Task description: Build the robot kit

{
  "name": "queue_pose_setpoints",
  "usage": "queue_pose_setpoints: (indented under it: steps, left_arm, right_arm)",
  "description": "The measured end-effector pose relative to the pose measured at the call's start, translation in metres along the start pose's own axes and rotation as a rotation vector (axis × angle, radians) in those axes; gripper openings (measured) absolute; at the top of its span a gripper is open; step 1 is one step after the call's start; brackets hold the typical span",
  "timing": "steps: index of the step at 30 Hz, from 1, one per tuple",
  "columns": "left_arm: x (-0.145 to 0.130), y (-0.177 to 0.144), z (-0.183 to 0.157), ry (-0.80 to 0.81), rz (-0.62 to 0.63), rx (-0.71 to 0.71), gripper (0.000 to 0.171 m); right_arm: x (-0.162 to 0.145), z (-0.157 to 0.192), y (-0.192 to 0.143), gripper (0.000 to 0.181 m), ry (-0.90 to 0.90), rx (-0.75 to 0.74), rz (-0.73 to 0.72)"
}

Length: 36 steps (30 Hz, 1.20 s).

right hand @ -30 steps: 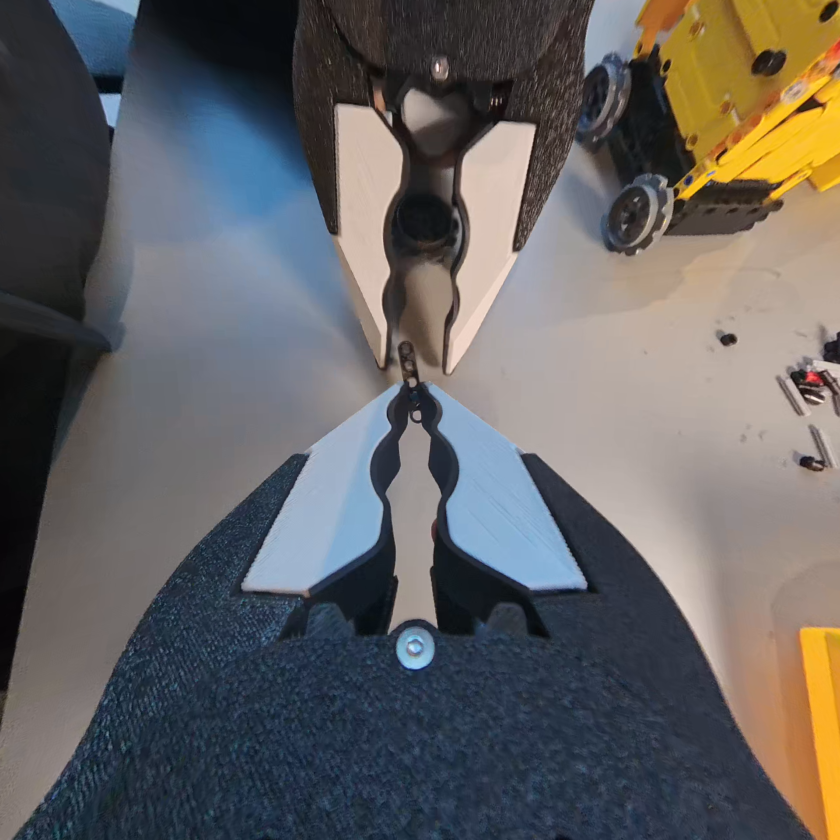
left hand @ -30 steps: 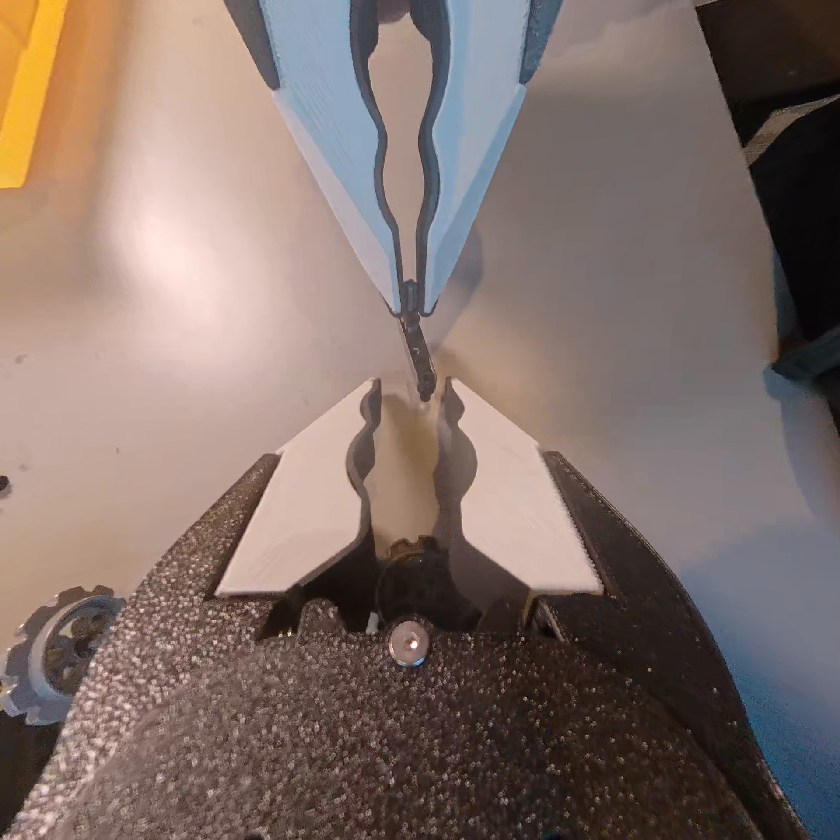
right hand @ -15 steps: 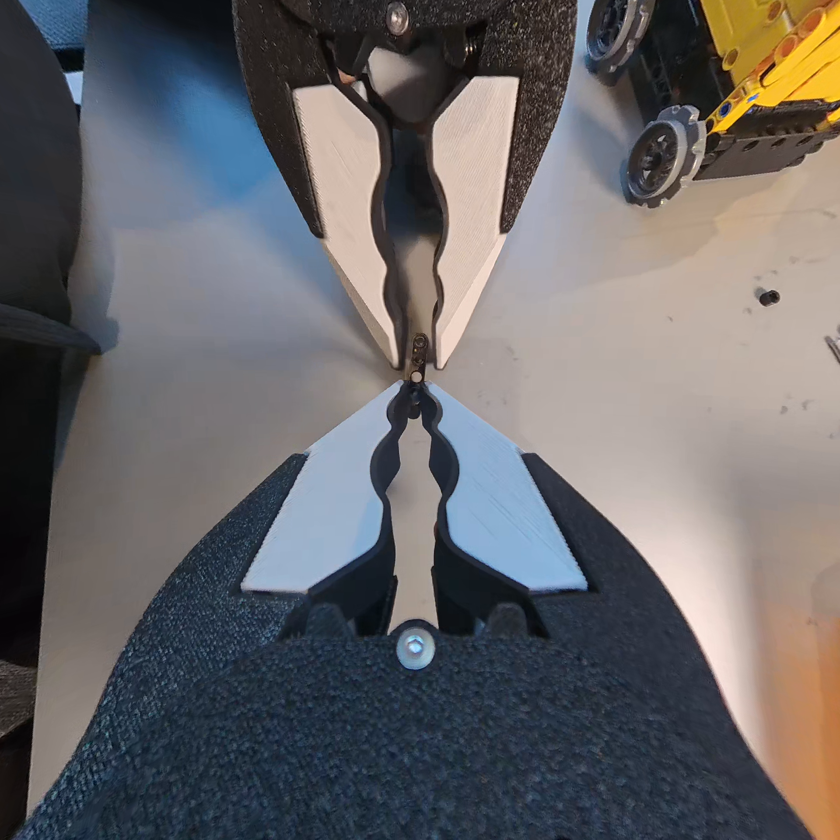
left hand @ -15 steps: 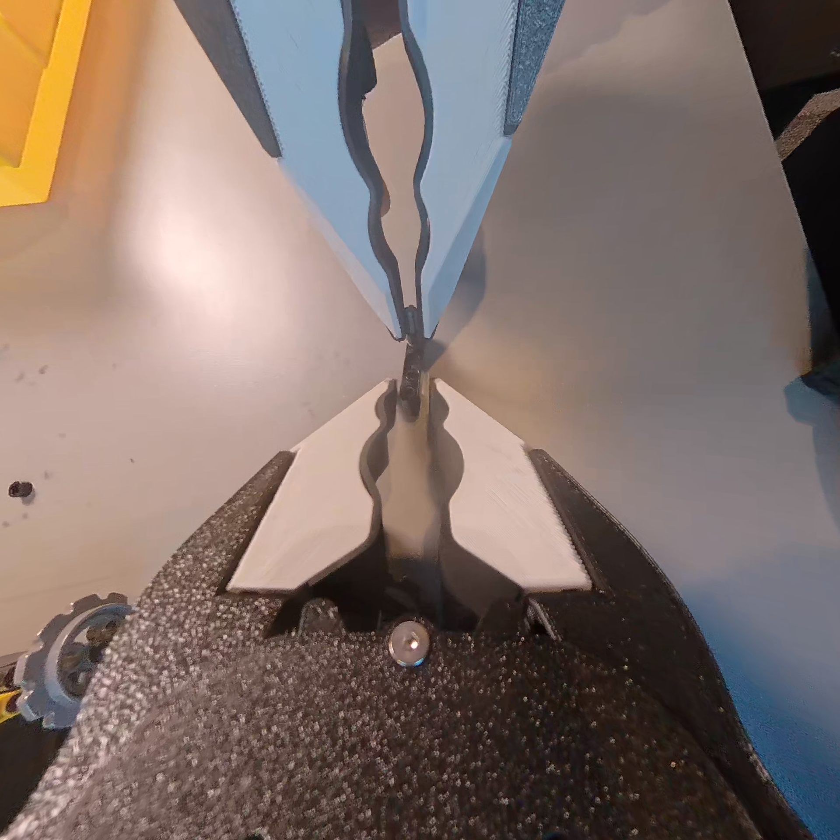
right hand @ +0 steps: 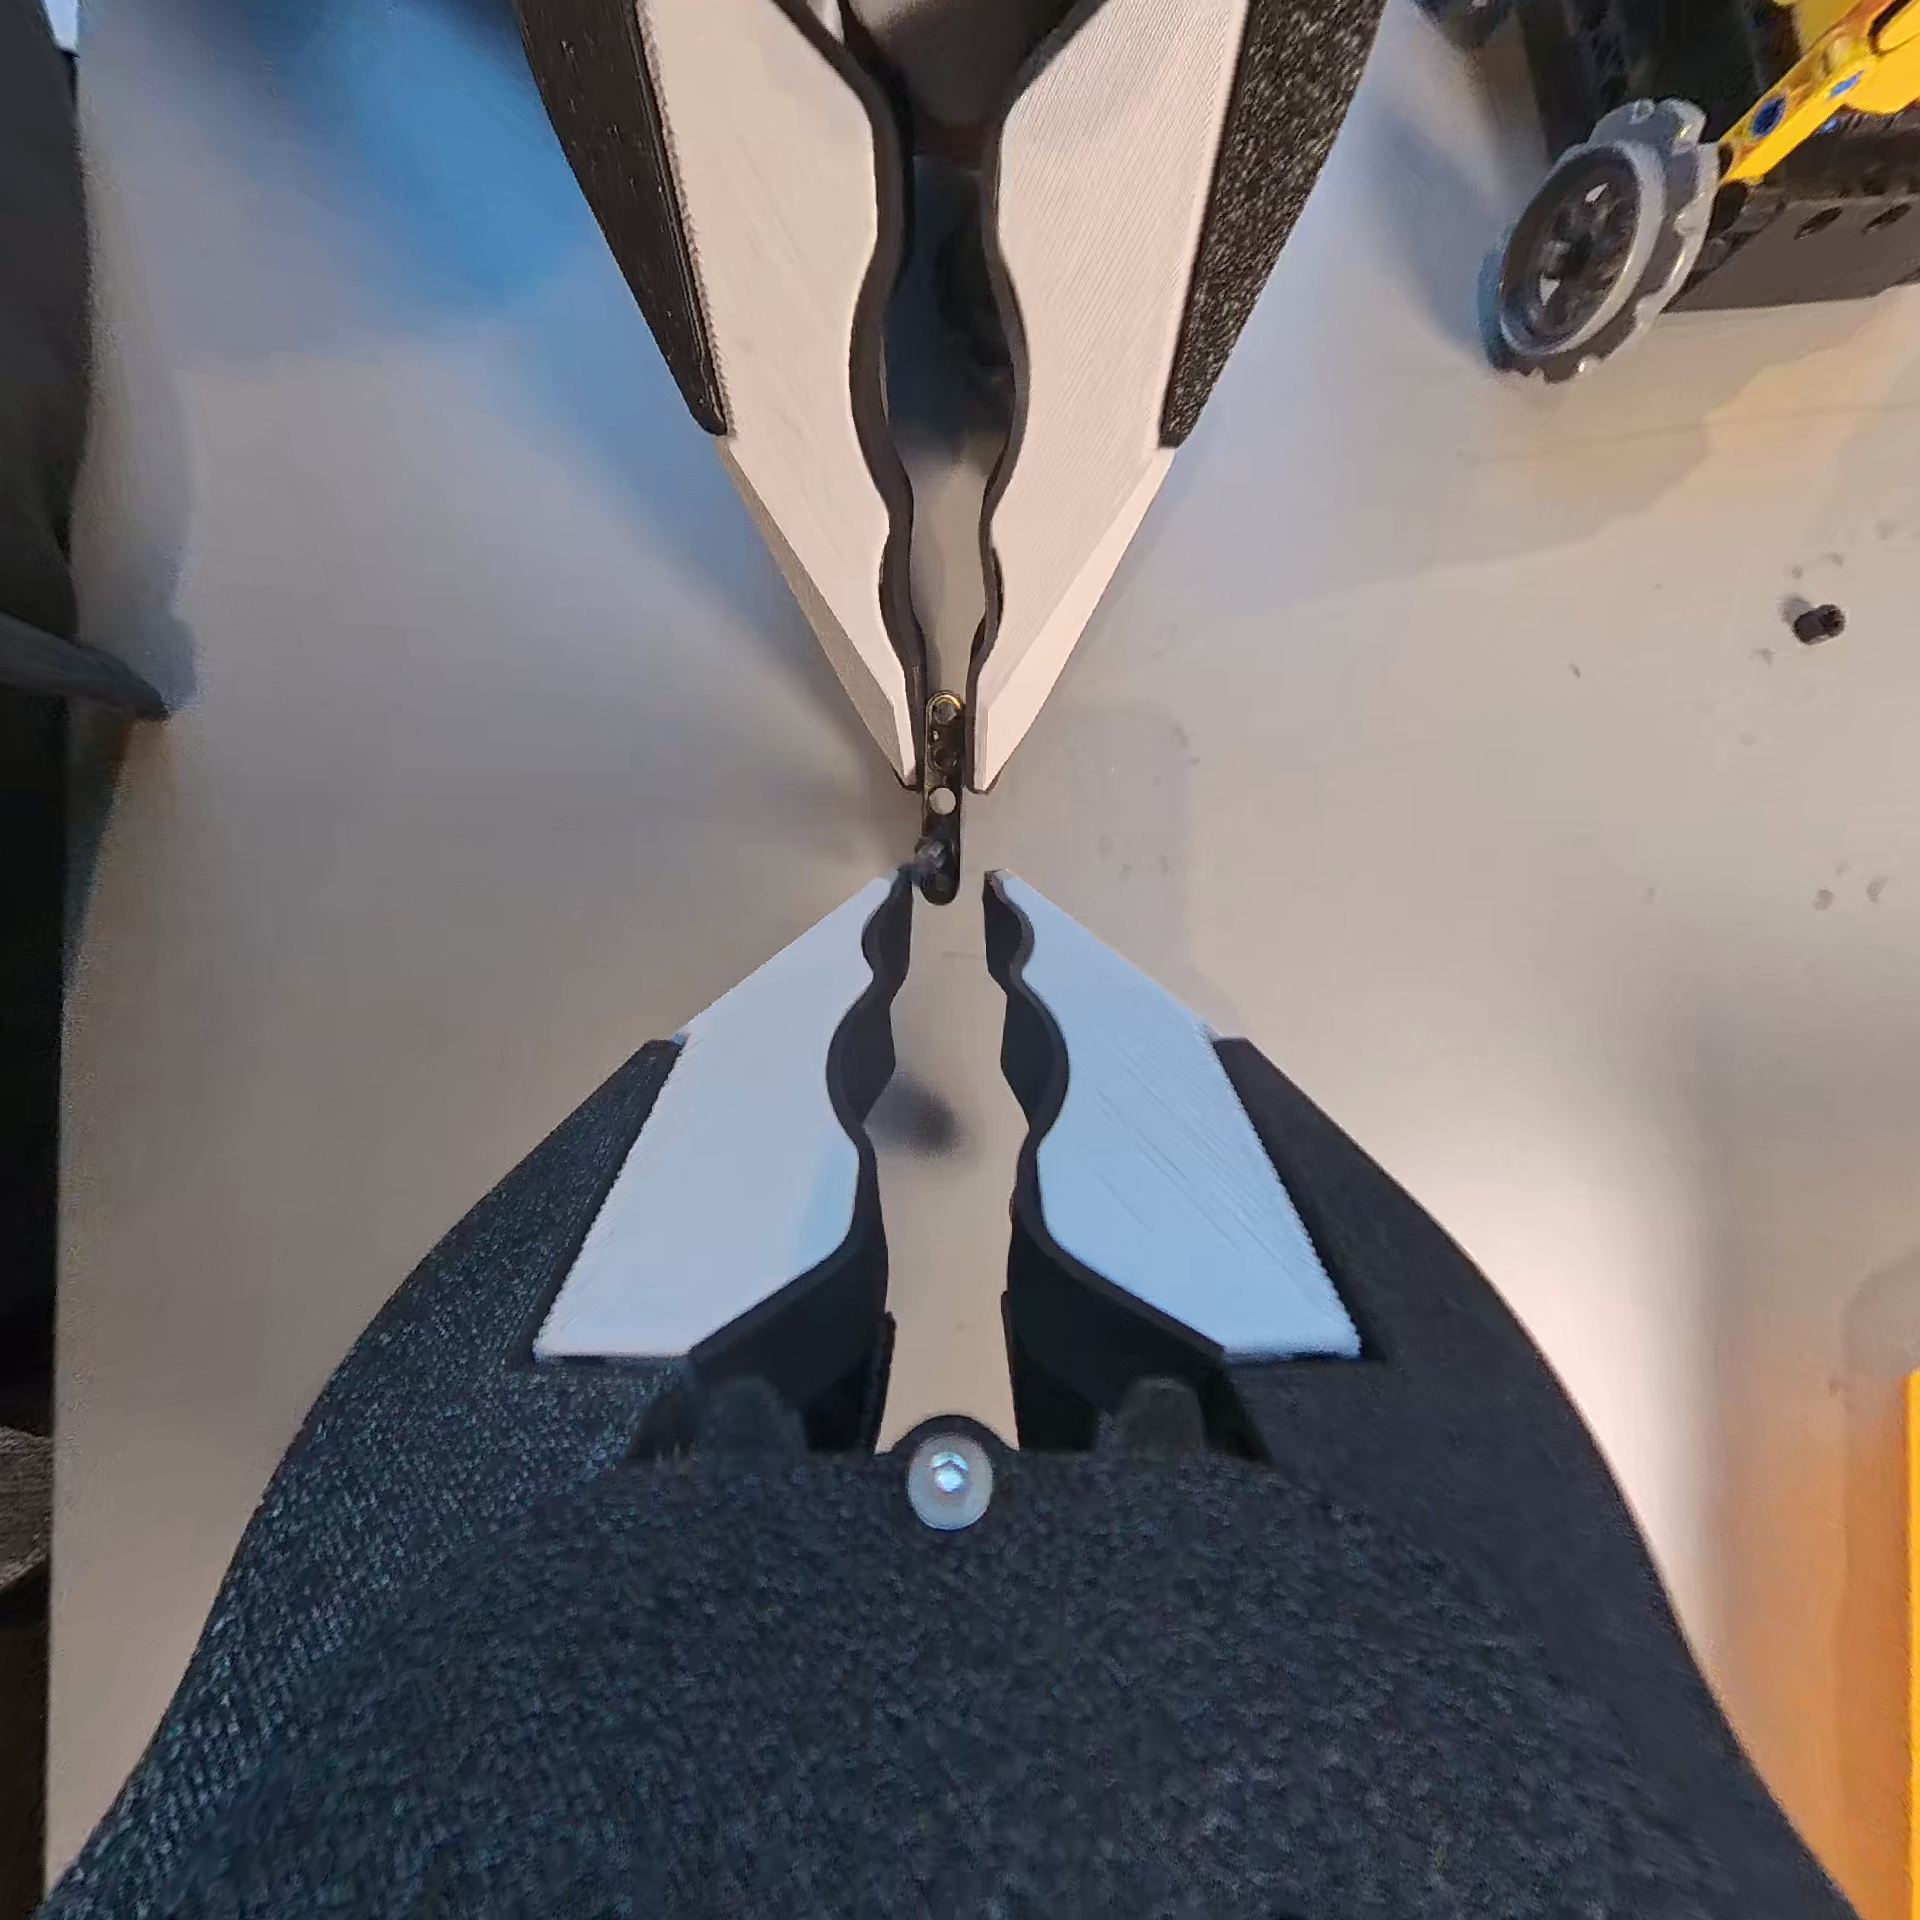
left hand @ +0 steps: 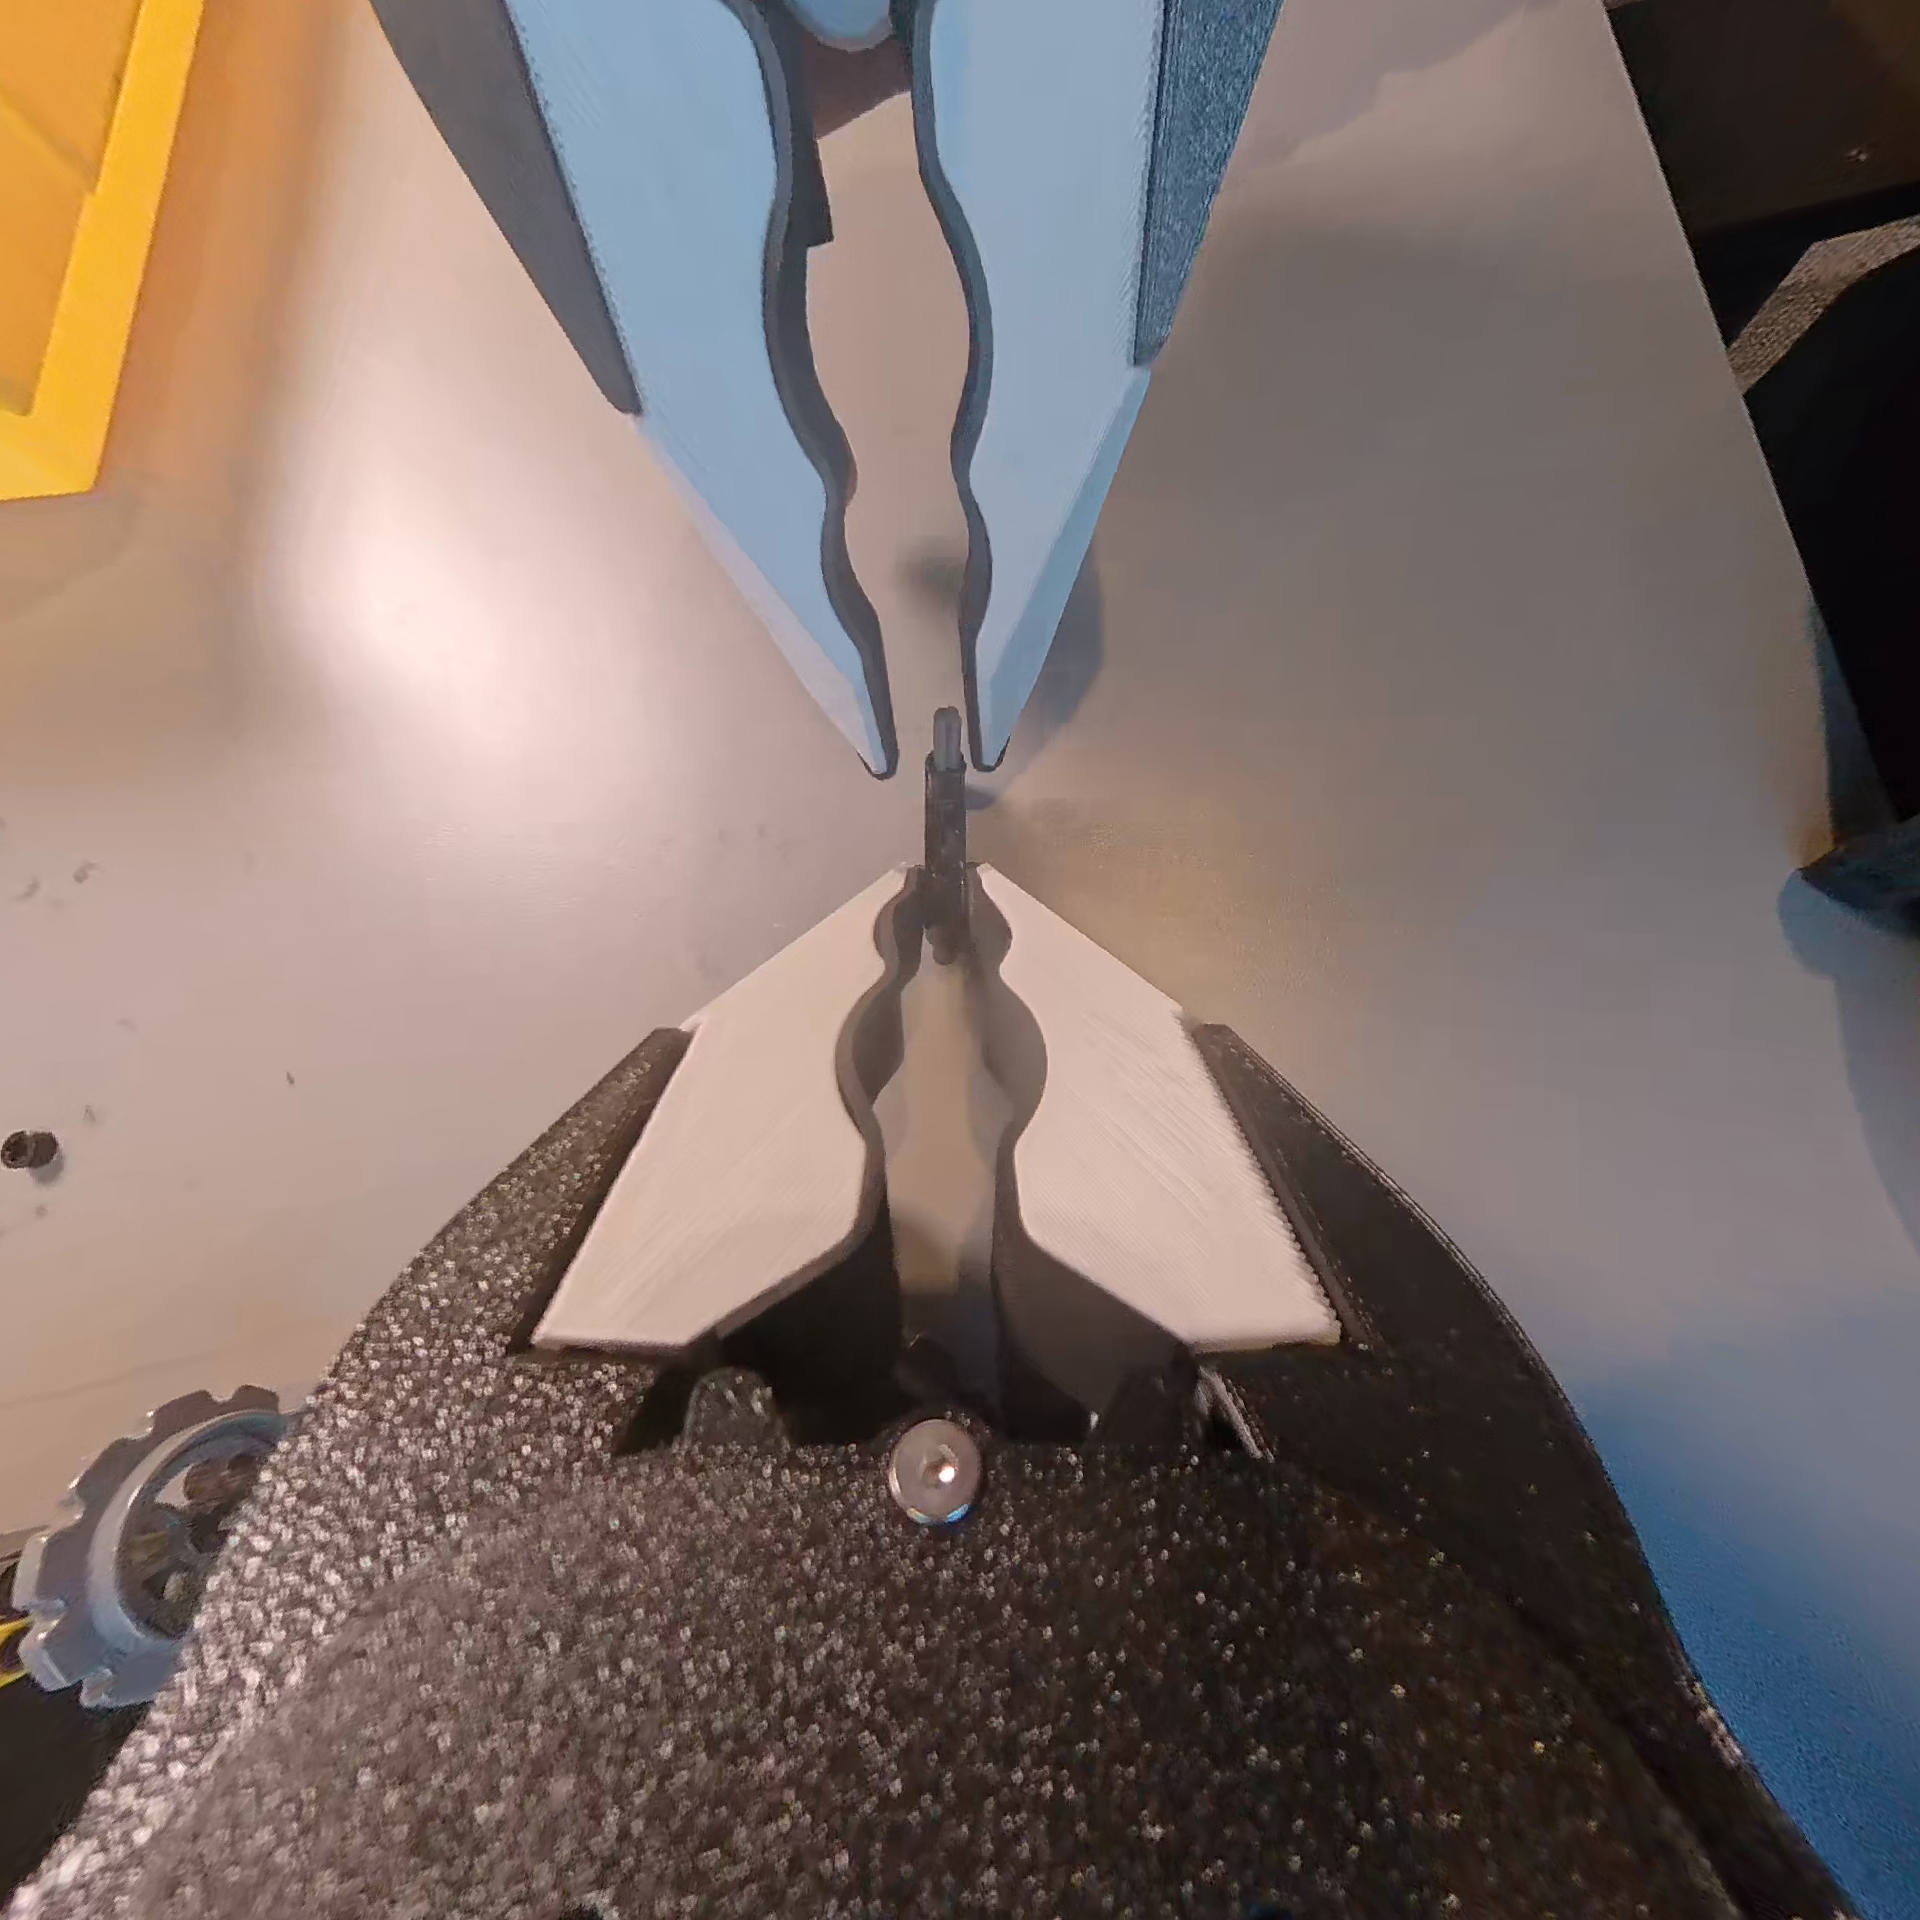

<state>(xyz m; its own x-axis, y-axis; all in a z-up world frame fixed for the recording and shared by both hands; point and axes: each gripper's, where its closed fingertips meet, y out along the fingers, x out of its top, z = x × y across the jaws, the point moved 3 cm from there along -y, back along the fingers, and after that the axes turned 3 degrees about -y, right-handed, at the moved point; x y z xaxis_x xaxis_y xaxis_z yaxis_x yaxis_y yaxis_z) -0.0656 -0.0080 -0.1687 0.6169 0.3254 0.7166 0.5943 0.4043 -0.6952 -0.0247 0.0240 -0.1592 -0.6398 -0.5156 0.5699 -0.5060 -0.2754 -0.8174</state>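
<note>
Handed over: right gripper [right hand: 947,878] now stands narrowly parted, left gripper [left hand: 943,883] pinching the small, stiff, light black holed plastic link [left hand: 945,831] endwise.

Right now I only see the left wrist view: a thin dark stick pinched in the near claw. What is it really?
Observer: In the right wrist view the small black part faces the camera flat: it is a strip with round holes along it. The left gripper is shut on its far end.
Operator: And the grey toothed wheel at my lower left, is it loose?
Observer: I cannot tell if it is the same one, but here a grey wheel is mounted on a yellow and black toy vehicle, which your view cuts off.
</note>
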Motion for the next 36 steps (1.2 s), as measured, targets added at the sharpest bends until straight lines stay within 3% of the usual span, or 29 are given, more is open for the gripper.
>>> queue_pose_setpoints:
  steps: [15, 36]
  left_arm:
    - [0.001, 0.001, 0.0, -0.037, -0.008, -0.026, 0.005]
    - [0.0, 0.002, 0.0, -0.068, -0.014, -0.039, 0.005]
  right_arm:
    - [0.007, 0.002, -0.001, 0.007, -0.026, -0.006, -0.031]
    - [0.011, 0.002, 0.003, 0.005, -0.112, -0.004, 0.194]
